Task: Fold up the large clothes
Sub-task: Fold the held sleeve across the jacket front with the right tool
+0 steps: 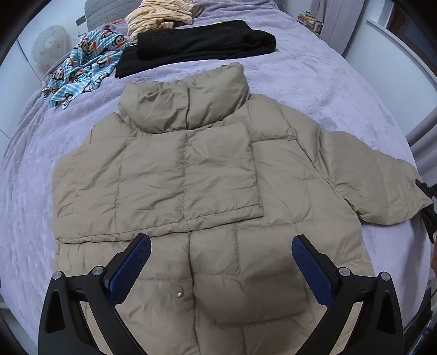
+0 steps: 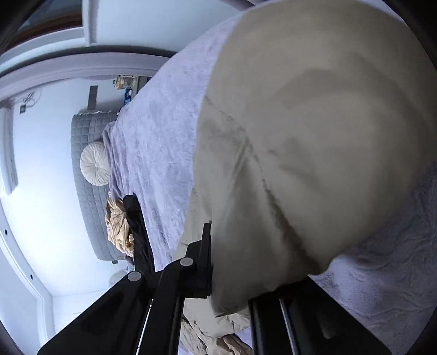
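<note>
Left wrist view: the left gripper (image 1: 221, 254) waits wide apart above the jacket (image 1: 174, 169), while the right gripper (image 2: 232, 273) pinches the sleeve (image 2: 314, 136) to fold it in.

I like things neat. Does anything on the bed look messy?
Yes. The monkey-print garment and striped cream garment lie crumpled beyond the puffer jacket. The jacket looks lopsided: one sleeve is folded across its front, the other still sticks out.

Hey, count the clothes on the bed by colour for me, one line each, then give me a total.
Beige: 1, the puffer jacket
Black: 1, the folded pile
Blue patterned: 1, the crumpled piece
Cream striped: 1, the bundle
Total: 4 on the bed
</note>
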